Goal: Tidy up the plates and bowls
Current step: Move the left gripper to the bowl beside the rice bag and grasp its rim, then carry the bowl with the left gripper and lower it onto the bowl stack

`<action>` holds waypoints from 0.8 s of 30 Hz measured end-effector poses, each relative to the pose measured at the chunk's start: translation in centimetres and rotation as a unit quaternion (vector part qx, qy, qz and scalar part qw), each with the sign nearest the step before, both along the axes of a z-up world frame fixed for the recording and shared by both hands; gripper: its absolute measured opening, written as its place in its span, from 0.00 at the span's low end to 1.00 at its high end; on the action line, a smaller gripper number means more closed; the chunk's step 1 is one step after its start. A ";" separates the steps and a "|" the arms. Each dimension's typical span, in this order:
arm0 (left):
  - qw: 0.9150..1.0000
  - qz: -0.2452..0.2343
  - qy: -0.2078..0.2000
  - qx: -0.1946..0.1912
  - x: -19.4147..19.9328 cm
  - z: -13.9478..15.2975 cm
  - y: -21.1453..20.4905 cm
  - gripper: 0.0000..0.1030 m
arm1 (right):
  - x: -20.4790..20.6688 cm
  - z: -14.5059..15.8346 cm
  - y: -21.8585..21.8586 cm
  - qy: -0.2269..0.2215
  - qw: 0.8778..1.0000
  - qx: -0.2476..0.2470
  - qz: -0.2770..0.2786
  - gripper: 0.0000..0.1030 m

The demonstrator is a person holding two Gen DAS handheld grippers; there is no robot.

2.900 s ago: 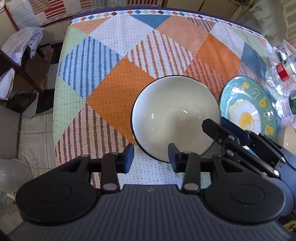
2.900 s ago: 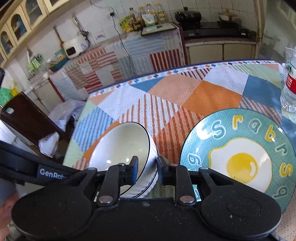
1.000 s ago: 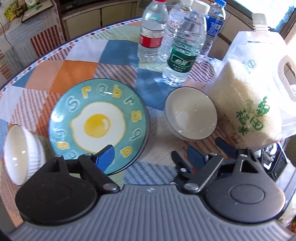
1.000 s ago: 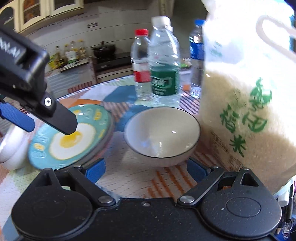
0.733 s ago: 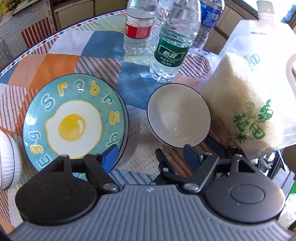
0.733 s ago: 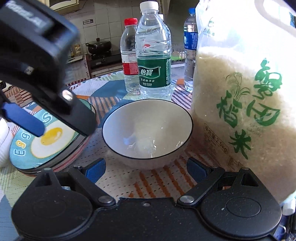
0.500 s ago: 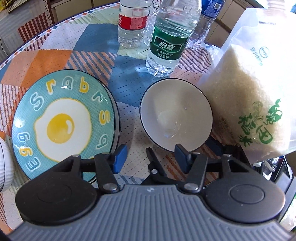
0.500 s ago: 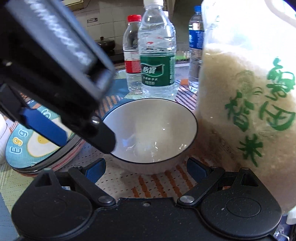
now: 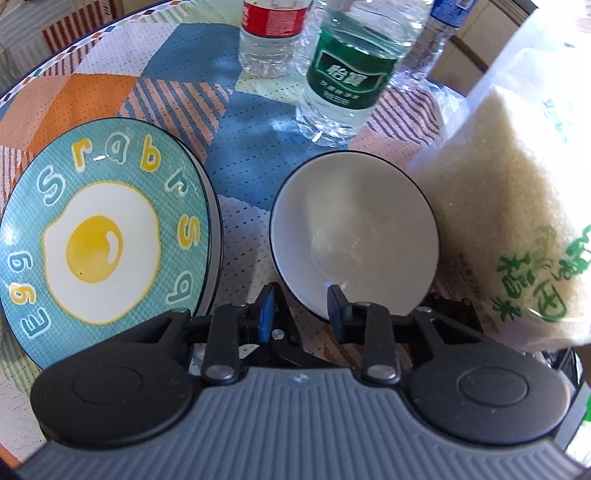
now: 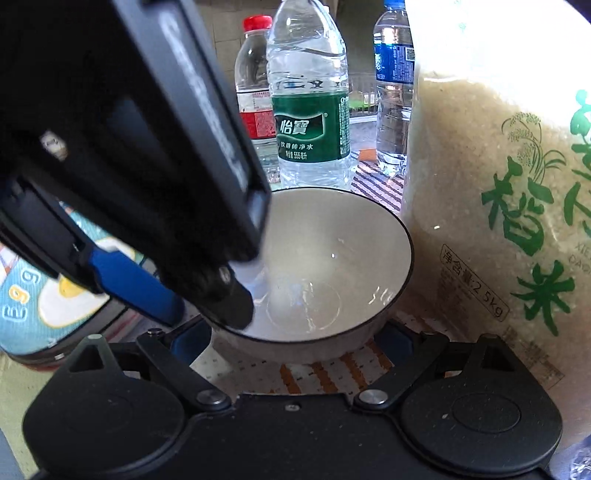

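Note:
A white bowl [image 9: 354, 236] with a dark rim stands on the chequered tablecloth [image 9: 243, 129], right of a teal plate [image 9: 107, 236] printed with a fried egg. My left gripper [image 9: 301, 314] points down at the bowl's near rim and its jaws are closing. One finger is inside the bowl, the other outside, and the rim sits between them with a gap still showing. In the right wrist view that left gripper [image 10: 208, 314] covers the bowl's [image 10: 325, 266] left side and most of the plate [image 10: 37, 306]. My right gripper [image 10: 291, 343] is wide open, with its fingers low on either side of the bowl's base.
A large bag of rice [image 9: 517, 184] stands against the bowl's right side [image 10: 498, 184]. Behind the bowl are a green-label water bottle [image 9: 343, 74], a red-label bottle [image 9: 273, 33] and a blue-label bottle [image 10: 393, 92]. The two grippers sit close together at the bowl.
My left gripper came down and forward over the bowl's near rim while its jaws narrowed from wide apart. The right gripper drew closer to the bowl. The ribbed white bowl left the left view.

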State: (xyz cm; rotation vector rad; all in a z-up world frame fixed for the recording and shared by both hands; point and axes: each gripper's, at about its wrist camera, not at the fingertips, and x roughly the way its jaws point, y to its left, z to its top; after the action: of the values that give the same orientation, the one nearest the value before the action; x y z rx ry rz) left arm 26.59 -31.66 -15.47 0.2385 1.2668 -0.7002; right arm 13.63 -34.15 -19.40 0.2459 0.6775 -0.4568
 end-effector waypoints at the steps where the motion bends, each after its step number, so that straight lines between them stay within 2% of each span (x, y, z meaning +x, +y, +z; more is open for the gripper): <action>1: 1.000 0.003 -0.003 0.003 0.1 -0.2 -0.1 0.27 | 0.1 -0.1 -0.1 0.000 1.000 0.001 -0.001 0.94; 5: 1.000 0.018 0.001 0.001 0.8 -0.9 -0.2 0.25 | 0.2 -0.5 -0.2 -0.007 1.000 -0.002 -0.006 0.94; 7: 1.000 0.017 -0.002 0.002 0.9 -0.9 -0.1 0.19 | 0.2 -0.6 0.1 -0.011 1.000 -0.006 -0.007 0.95; 10: 1.000 0.011 -0.007 0.003 0.7 -0.8 -0.1 0.17 | -0.2 -0.7 0.4 -0.017 1.000 -0.010 -0.005 0.92; 16: 0.999 -0.013 -0.037 0.021 -0.7 -0.6 -0.1 0.15 | -0.9 -0.6 0.7 -0.015 1.000 -0.026 0.009 0.90; 24: 0.998 -0.025 -0.045 0.019 -2.5 1.4 1.9 0.15 | -2.2 1.0 1.9 -0.018 0.999 -0.034 0.020 0.90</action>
State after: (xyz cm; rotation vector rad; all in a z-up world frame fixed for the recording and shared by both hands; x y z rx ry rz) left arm 24.13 -29.79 -14.11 0.3303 1.1911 -0.7013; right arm 11.44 -32.26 -18.44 0.1749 0.6292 -0.4356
